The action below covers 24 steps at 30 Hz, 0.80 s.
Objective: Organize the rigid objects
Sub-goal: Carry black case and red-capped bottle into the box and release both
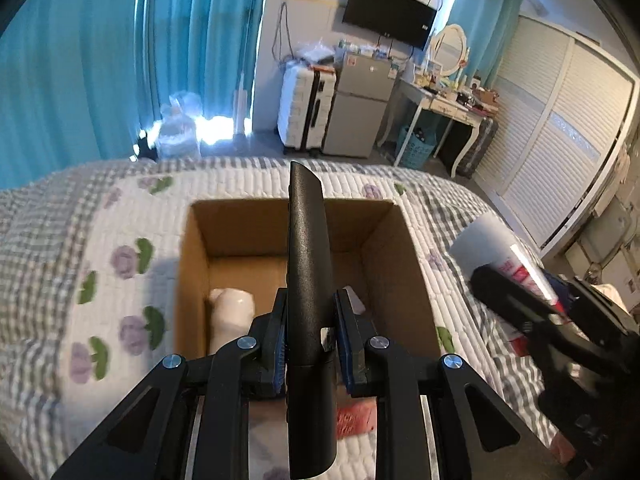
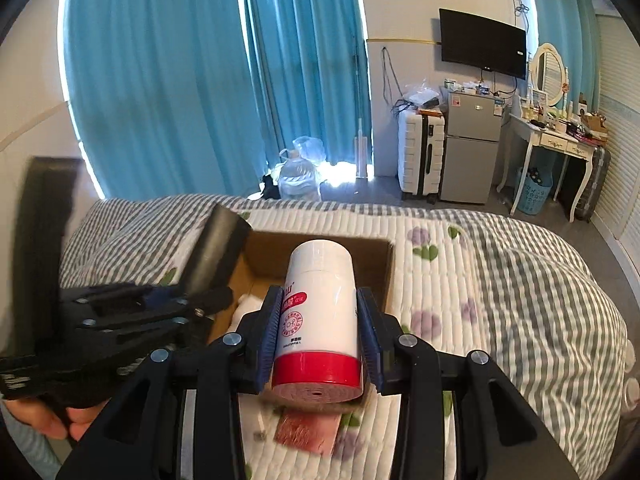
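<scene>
Left tool (image 1: 310, 336) grips a black nozzle (image 1: 308, 264); right tool (image 2: 318, 338) clamps a red-printed white bottle (image 2: 320, 300), text illegible.

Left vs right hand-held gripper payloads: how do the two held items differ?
The black tube in the left hand-held gripper is long, slim, matte and unlabelled; the white bottle in the right hand-held gripper is short and fat with red print and a red band. The black tube's far end is cut at a slant; the white bottle's is flat. Both are clamped between blue pads, pointing toward the cardboard box.
</scene>
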Each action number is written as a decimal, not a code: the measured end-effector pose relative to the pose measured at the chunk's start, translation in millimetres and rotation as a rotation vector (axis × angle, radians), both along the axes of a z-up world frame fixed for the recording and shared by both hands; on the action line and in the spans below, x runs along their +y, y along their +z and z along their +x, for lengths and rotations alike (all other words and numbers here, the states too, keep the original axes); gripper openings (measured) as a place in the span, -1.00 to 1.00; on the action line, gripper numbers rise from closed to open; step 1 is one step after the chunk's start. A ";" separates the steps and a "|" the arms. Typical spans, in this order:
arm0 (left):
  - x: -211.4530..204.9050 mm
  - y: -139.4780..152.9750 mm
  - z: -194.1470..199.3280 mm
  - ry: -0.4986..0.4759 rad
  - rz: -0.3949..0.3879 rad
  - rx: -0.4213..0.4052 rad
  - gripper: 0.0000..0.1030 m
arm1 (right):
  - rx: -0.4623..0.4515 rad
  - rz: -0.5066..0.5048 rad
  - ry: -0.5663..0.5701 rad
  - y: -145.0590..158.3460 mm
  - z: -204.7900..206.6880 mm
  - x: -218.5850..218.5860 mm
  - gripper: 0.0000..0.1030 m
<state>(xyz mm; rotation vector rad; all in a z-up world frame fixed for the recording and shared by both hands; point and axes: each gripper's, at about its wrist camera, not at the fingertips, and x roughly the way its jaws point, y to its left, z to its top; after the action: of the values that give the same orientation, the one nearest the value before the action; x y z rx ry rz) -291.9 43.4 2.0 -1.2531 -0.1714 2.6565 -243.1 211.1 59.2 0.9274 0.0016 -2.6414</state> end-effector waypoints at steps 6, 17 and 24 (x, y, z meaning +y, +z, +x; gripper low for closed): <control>15.7 -46.3 -30.2 -0.014 -0.033 -0.073 -0.59 | -0.028 -0.012 -0.007 -22.8 -34.4 5.8 -0.30; 25.7 -72.3 -42.2 -0.002 -0.065 -0.113 -0.56 | -0.096 -0.037 -0.006 -67.2 -58.1 14.4 -0.30; 29.2 -57.7 -27.8 0.011 -0.111 -0.050 0.21 | -0.079 -0.052 -0.021 -55.7 -52.0 20.9 -0.30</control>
<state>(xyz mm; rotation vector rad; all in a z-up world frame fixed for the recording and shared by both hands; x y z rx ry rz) -319.6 72.6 -55.7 -1.3573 -0.0385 2.6786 -295.1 232.1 3.5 1.0190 -0.0960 -2.6084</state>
